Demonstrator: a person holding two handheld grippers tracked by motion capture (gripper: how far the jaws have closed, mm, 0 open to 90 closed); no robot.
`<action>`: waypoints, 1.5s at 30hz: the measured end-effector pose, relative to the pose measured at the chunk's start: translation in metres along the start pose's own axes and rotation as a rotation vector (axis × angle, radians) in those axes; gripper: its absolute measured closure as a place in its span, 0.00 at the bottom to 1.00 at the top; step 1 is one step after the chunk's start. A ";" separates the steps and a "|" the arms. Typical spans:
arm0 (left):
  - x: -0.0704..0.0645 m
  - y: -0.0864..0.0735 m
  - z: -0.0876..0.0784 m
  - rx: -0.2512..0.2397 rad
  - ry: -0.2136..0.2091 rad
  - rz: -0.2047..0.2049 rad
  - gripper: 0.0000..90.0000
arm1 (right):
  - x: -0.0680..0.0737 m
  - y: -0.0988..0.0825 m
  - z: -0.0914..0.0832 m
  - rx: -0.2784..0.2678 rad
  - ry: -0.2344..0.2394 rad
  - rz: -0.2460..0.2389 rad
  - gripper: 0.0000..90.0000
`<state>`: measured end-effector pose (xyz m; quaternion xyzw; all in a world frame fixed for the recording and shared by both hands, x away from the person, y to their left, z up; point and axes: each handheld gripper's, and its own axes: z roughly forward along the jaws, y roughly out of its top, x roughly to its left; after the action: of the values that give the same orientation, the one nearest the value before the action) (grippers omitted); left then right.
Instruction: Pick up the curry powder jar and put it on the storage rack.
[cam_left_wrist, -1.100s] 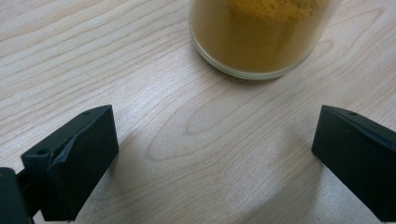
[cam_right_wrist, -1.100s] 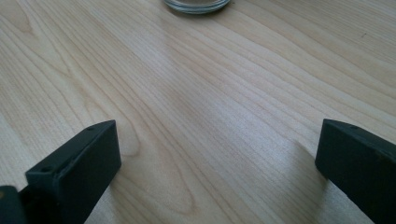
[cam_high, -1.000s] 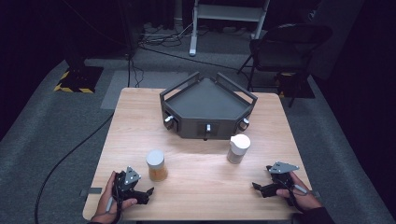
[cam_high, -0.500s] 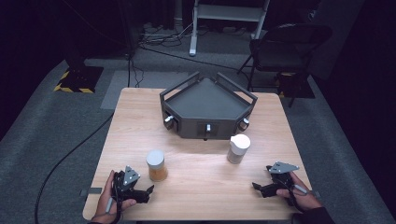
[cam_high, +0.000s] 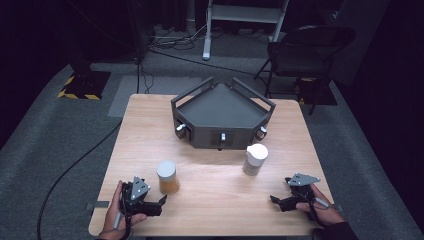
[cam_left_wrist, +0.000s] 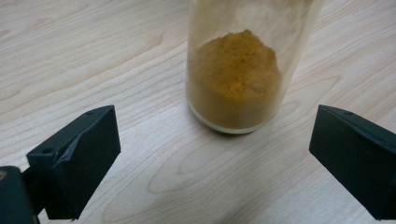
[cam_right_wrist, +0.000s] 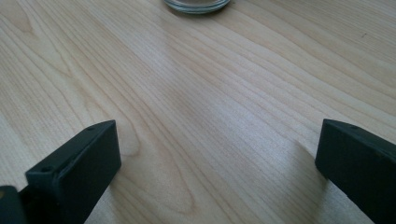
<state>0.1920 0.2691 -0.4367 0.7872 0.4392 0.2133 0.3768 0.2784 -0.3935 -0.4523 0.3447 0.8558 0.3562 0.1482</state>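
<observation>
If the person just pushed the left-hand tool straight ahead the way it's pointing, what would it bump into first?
Most likely the jar of orange powder: it stands upright just ahead of the open left tool, roughly between its jaws.

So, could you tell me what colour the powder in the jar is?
Orange-yellow powder, clearest in the left gripper view.

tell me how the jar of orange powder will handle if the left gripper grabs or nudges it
The jar looks like clear, smooth glass, so probably slippery and breakable. Tall on a narrow base, it may tip if pushed high. The powder only part-fills it, so it is likely fairly light.
</observation>
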 end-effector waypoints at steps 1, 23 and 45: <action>-0.001 0.000 -0.001 -0.005 0.003 0.002 0.02 | 0.000 0.000 0.000 0.000 0.000 0.000 0.00; -0.011 0.006 -0.008 -0.061 0.015 0.004 0.02 | 0.000 0.000 0.000 0.000 0.000 0.000 0.00; -0.013 0.017 -0.001 -0.091 -0.012 -0.002 0.02 | 0.000 0.000 0.000 0.000 0.000 0.000 0.00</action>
<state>0.1939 0.2530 -0.4225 0.7701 0.4277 0.2277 0.4150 0.2784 -0.3934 -0.4523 0.3448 0.8557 0.3562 0.1482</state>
